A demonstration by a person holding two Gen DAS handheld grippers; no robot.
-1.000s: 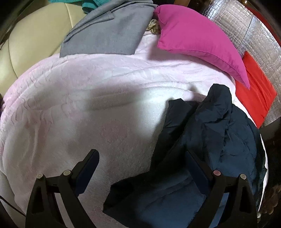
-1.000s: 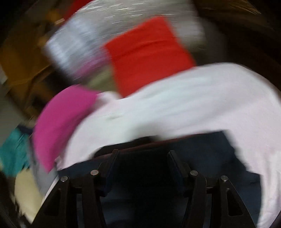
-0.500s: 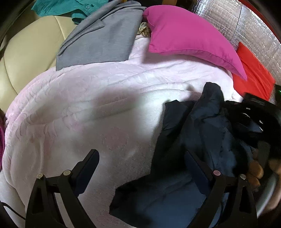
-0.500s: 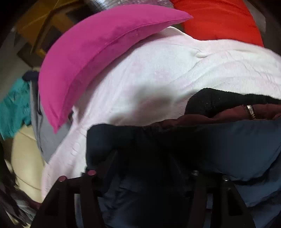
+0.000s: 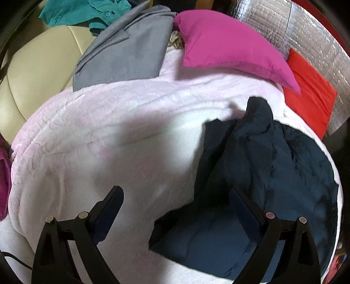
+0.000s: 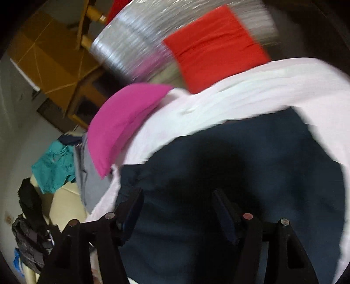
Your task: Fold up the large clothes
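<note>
Dark navy garment (image 5: 262, 174), crumpled and partly bunched, lies on the pale pink blanket (image 5: 109, 142) in the lower right of the left wrist view, one ridge of it rising toward the middle right of the frame. The left gripper (image 5: 175, 203) hangs above it with its jaws spread wide and nothing between them: the left finger shows over bare blanket, the right finger over the navy cloth, and whether that pad touches the cloth cannot be told. In the upper part of that view a magenta pillow (image 5: 229, 43) rests on the blanket's far edge, a folded grey garment (image 5: 126, 50) lies just to its left, a teal shirt (image 5: 81, 11) sits in the upper left on a cream cushion (image 5: 39, 65), and a red cushion (image 5: 310, 87) leans against silver quilted foil (image 5: 306, 28) at the upper right.

In the blurred right wrist view the navy garment (image 6: 251, 174) fills the centre and lower right. The right gripper (image 6: 177, 209) is over it and its jaws have just been opening; they stand apart, with the cloth seen behind the gap and no fold pinched between the pads. The magenta pillow (image 6: 122, 122) sits left of centre, the red cushion (image 6: 214, 45) at the top, and the teal shirt (image 6: 54, 166) at the left edge
</note>
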